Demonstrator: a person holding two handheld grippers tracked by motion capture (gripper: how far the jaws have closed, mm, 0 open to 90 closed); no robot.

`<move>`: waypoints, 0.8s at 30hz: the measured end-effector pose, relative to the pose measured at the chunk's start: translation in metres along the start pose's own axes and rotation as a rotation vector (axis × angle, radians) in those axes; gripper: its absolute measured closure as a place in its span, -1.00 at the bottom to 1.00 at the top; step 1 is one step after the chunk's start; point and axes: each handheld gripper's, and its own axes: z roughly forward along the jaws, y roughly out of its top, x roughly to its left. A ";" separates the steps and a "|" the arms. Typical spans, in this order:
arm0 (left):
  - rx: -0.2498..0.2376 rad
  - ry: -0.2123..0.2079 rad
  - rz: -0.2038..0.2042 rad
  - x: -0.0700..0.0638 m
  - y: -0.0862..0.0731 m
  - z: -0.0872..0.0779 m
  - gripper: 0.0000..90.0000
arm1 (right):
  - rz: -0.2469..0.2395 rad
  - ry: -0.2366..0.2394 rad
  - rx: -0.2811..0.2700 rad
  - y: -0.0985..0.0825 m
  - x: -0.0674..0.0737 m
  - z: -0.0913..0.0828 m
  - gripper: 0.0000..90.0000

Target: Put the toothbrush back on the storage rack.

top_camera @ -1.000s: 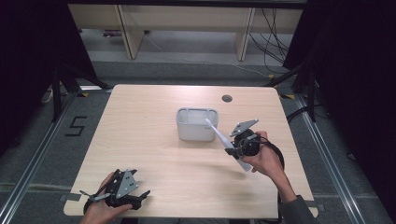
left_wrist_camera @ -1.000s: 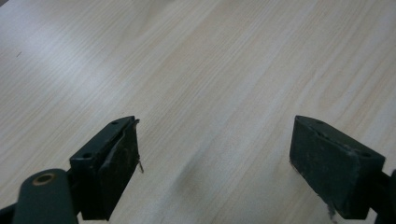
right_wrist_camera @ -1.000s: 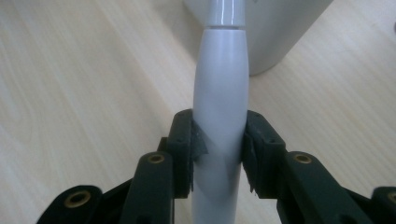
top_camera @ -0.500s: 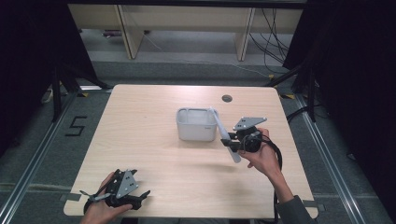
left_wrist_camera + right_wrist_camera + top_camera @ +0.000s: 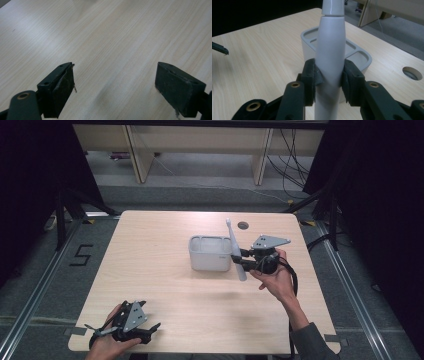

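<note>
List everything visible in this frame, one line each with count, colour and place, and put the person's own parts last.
electric toothbrush: one, white, clamped in the right gripper, nearly upright beside the holder
holder: one, pale grey, with compartments, mid-table
table: one, light wood, round hole near its far edge
shelving: one unit, beige, behind the table
cables: several, dark, on the floor at the back right
left gripper: one, black, jaws open above bare table, near left corner
right gripper: one, black, shut on the toothbrush
hands: two, one on each gripper

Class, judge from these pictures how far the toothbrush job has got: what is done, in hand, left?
Done: the right gripper has clamped the white plastic electric toothbrush, lifted upright. In hand: it hangs beside the grey compartmented plastic holder. Left: probably lowering it into a compartment. The left gripper idles open.
</note>
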 end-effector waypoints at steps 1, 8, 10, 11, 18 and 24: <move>0.002 0.001 0.005 0.000 0.000 0.000 -0.66 | -0.011 0.010 -0.011 0.001 -0.001 0.002 0.48; -0.002 0.000 -0.001 -0.001 0.000 0.000 -0.66 | -0.008 0.004 -0.056 0.008 -0.004 0.007 0.48; 0.001 0.003 0.000 -0.001 0.000 0.000 -0.66 | 0.003 0.007 -0.071 0.011 -0.003 0.010 0.49; -0.007 0.012 -0.021 -0.002 -0.001 0.002 -0.66 | 0.029 0.017 -0.058 0.013 -0.002 0.009 0.49; -0.015 0.006 -0.001 -0.001 0.000 0.002 -0.66 | 0.036 0.033 -0.101 0.021 -0.002 0.017 0.49; -0.007 0.002 -0.008 -0.001 0.000 0.001 -0.66 | 0.027 0.045 -0.121 0.031 -0.002 0.022 0.49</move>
